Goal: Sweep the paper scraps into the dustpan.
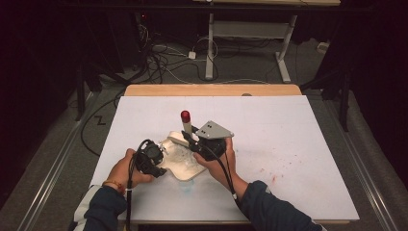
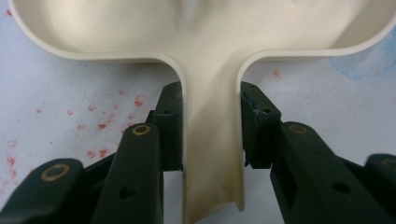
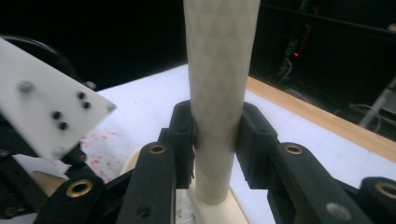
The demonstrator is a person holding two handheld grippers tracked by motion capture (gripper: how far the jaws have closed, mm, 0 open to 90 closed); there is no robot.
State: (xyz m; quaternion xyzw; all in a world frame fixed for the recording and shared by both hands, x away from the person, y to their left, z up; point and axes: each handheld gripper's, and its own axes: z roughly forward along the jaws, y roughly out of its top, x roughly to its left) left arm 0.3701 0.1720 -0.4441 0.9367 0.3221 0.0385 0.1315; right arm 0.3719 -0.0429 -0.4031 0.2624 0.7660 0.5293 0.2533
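- Step in hand, as I judge it: steadying the cream dish (image 1: 185,166) with my left gripper (image 1: 153,161) while my right gripper (image 1: 199,144) holds the pale stick (image 1: 186,126) with the red top upright over it.
- The dish sits on the white table (image 1: 288,144), near my edge, between my two hands.
- Left jaws: closed partway, clamped on the dish's narrow handle (image 2: 212,140), a pad pressed to each side; the wide bowl part lies just ahead.
- Right jaws: closed on the stick (image 3: 219,102), both pads touching, stick upright, its lower end at or just above the dish rim (image 3: 219,212); I can't tell if it touches.
- Red specks on the table near the dish.
- Next move likely calls for keeping the handle pinned and working the stick down into the bowl without tilting the dish.
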